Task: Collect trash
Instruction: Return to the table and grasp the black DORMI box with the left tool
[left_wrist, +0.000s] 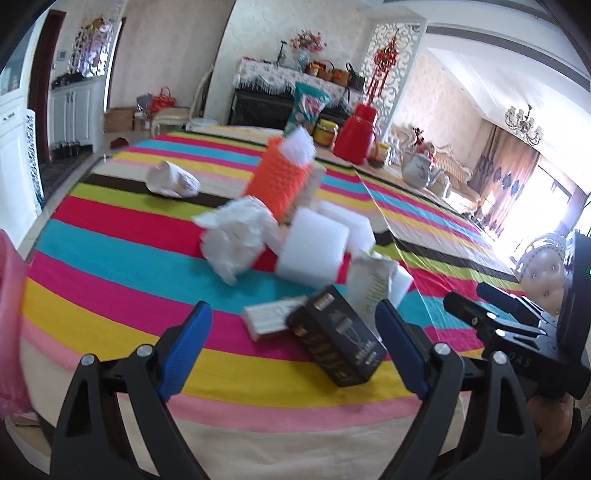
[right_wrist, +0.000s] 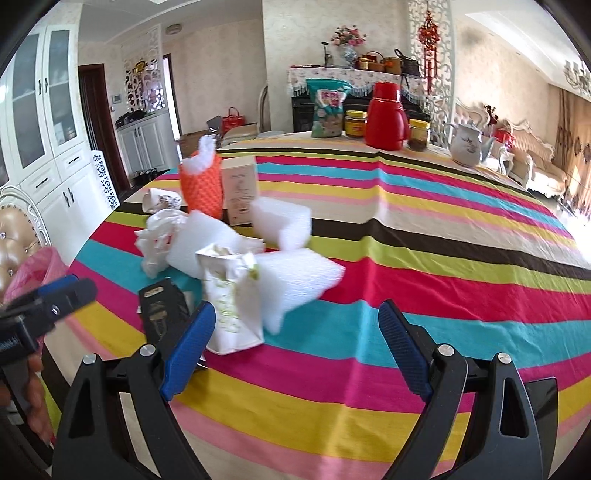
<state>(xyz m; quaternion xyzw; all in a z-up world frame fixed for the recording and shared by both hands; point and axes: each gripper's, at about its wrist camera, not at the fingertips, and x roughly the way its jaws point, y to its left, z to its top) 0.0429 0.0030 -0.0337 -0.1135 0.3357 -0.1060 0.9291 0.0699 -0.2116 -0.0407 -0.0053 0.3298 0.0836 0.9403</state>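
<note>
Trash lay heaped toward the desk's (right_wrist: 406, 258) near edge: a black carton (left_wrist: 336, 336) nearest, a torn white paper bag (right_wrist: 232, 306), white foam blocks (left_wrist: 314, 251), crumpled tissue (left_wrist: 236, 236), then an orange mesh sleeve (left_wrist: 280, 181) and a tipped paper cup (left_wrist: 171, 181). The left gripper (left_wrist: 293, 343) stood spread above the carton, pinching nothing; the right gripper (right_wrist: 295, 347) stood spread and empty beside the bag.

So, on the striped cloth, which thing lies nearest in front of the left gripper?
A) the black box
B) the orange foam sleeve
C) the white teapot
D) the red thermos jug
A: in the left wrist view the black box lies on the striped cloth just ahead of the open left gripper, its near end between the blue pads.
</note>
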